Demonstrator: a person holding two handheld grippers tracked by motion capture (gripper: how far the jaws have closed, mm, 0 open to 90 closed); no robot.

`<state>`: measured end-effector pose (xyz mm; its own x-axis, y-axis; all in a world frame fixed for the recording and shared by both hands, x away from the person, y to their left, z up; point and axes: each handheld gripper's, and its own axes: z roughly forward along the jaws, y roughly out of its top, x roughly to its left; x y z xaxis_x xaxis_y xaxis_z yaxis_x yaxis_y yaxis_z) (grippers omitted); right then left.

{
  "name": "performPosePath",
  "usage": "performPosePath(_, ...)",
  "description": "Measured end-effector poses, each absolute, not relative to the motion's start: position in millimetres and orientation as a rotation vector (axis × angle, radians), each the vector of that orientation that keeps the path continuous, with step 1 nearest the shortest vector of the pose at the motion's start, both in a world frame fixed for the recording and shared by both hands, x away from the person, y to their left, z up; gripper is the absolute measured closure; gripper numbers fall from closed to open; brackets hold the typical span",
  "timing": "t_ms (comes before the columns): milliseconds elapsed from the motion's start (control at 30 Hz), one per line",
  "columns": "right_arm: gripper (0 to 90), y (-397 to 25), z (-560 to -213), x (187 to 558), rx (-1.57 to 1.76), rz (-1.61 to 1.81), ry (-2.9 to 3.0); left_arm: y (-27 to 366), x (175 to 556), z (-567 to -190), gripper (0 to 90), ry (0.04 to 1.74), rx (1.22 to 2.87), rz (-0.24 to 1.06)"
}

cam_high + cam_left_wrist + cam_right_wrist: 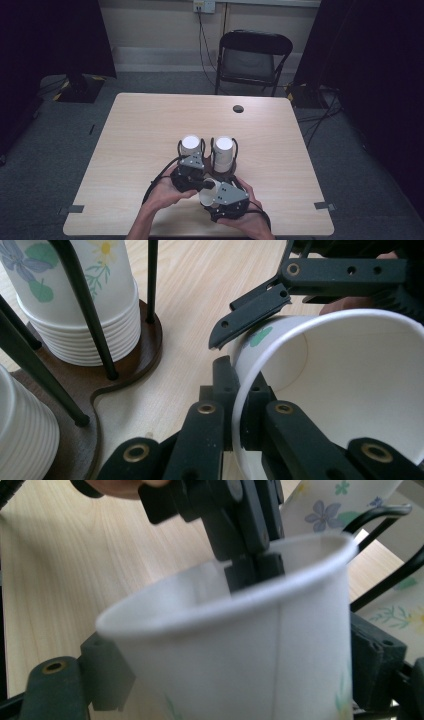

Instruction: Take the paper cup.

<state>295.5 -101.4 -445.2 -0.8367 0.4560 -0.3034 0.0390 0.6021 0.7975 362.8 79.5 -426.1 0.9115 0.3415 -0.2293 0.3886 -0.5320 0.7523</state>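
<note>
Both claws clamp one paper cup [350,390], left claw [235,410] pinching its rim, beside the cup rack [120,375].

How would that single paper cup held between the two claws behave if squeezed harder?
The paper cup looks thin-walled, so it would probably dent or go oval; the left claw pinches only its rim, one jaw inside. It seems very light, being empty. Set down on its side, its round tapered body would likely roll in a curve.

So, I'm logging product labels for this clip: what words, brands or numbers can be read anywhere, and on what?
None can be read.
The paper cup and the cup stacks carry only flower prints, no lettering.
The wall socket is too small to tell any marking.
</note>
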Motion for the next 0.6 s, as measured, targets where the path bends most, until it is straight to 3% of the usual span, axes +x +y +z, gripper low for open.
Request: performPosePath(600, 24.2, -98.3, -442.0, 290.5, 0.367, 1.154, 2.296, 77.6, 365.5, -431.4, 87.7, 0.572, 2.214, -0.085)
